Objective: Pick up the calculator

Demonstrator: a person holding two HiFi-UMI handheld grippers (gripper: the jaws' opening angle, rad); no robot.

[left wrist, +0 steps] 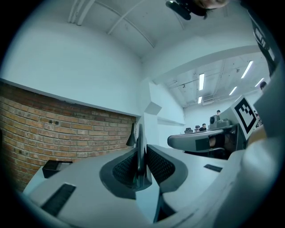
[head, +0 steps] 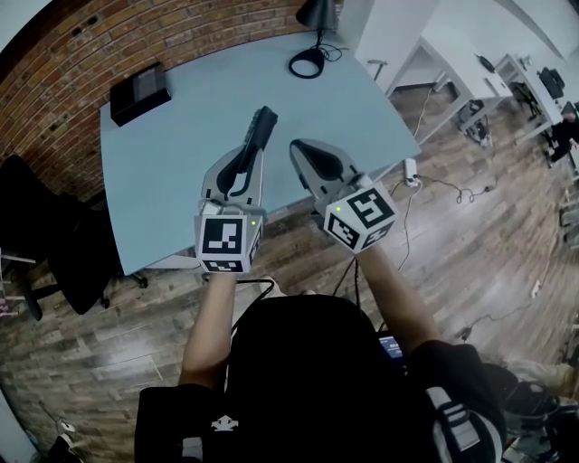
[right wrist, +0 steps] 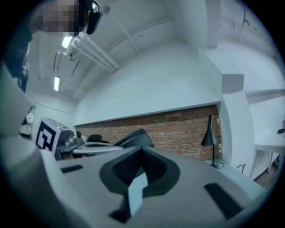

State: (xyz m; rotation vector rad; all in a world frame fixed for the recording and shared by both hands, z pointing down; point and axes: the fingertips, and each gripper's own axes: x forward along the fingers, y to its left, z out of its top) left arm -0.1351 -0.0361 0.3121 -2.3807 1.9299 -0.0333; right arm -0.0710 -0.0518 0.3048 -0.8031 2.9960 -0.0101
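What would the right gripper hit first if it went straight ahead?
Probably the far end of the calculator, held in the left gripper, just ahead of the right gripper; otherwise the brick wall. Depth unclear.

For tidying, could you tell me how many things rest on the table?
2: black box at its far left corner, lamp at its far edge; others may be hidden.

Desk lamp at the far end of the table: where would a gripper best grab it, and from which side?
On the desk lamp, probably the thin upright stem below the cone shade. It would fit between jaws; the shade is wide and the ring base lies flat. Come in level from the near side: the brick wall stands behind it.
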